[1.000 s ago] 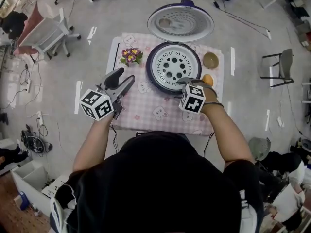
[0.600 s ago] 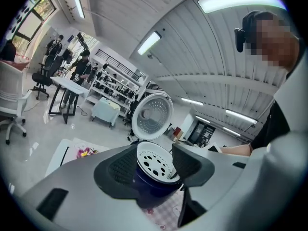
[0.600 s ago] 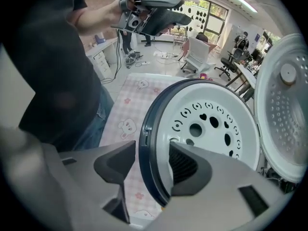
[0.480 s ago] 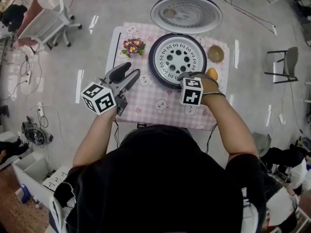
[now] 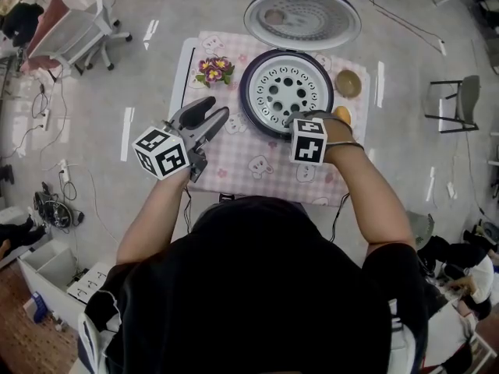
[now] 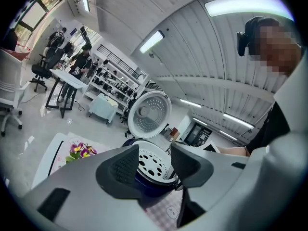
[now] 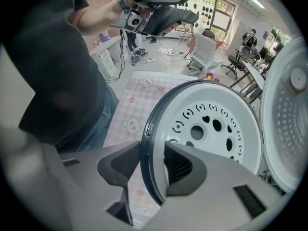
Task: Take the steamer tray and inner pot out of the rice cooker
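The rice cooker (image 5: 251, 109) stands on the table with its lid (image 5: 302, 15) swung open behind it. Inside lies the white steamer tray (image 5: 287, 90), full of holes, also seen in the right gripper view (image 7: 211, 124). My right gripper (image 5: 301, 118) is at the cooker's near right rim. Its jaws (image 7: 151, 162) straddle that rim: one outside the dark ring, the other over the tray's white edge, both pressed against it. The inner pot is hidden under the tray. My left gripper (image 5: 212, 109) hangs open over the table's left side, with nothing between its fingers (image 6: 126, 166).
A pot of purple flowers (image 5: 211, 70) sits left of the cooker. A brown bowl (image 5: 348, 83) and an orange object (image 5: 342, 115) sit to its right. The pink checked tablecloth (image 5: 257, 166) covers a small table. Office chairs (image 5: 74, 29) stand on the floor at left.
The right gripper's jaws have narrowed onto the cooker's rim. The left gripper has drifted slightly up and toward the cooker, staying open.
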Available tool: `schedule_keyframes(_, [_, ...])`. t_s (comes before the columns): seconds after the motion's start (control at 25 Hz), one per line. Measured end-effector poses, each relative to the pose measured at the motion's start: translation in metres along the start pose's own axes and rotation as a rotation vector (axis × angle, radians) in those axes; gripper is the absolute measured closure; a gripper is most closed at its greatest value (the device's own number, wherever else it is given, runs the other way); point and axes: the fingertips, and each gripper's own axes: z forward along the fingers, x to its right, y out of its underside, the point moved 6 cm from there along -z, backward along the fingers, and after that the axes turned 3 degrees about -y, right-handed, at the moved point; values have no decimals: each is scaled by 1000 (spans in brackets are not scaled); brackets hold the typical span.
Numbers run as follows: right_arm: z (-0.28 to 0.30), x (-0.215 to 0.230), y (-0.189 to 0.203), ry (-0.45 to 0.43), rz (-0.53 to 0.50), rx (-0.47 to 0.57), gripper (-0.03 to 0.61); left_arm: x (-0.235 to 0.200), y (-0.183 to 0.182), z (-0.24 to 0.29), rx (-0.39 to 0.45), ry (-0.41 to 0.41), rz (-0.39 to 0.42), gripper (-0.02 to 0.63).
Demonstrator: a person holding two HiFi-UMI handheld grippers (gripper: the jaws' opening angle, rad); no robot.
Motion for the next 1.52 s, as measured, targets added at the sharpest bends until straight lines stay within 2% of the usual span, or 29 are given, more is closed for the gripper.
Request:
schedule_keyframes(0.28, [-16,1,0,6,8,13,426,1,3,-1,-3,4,-4,388])
schedule_keyframes(0.68, [-33,6,-5,100,23,27,536,8,8,-5,-15,20,-21,390])
schedule_keyframes(1.52, [-53,-16,-12,242,4,33,548,31,8,-28,-18,40,12,394])
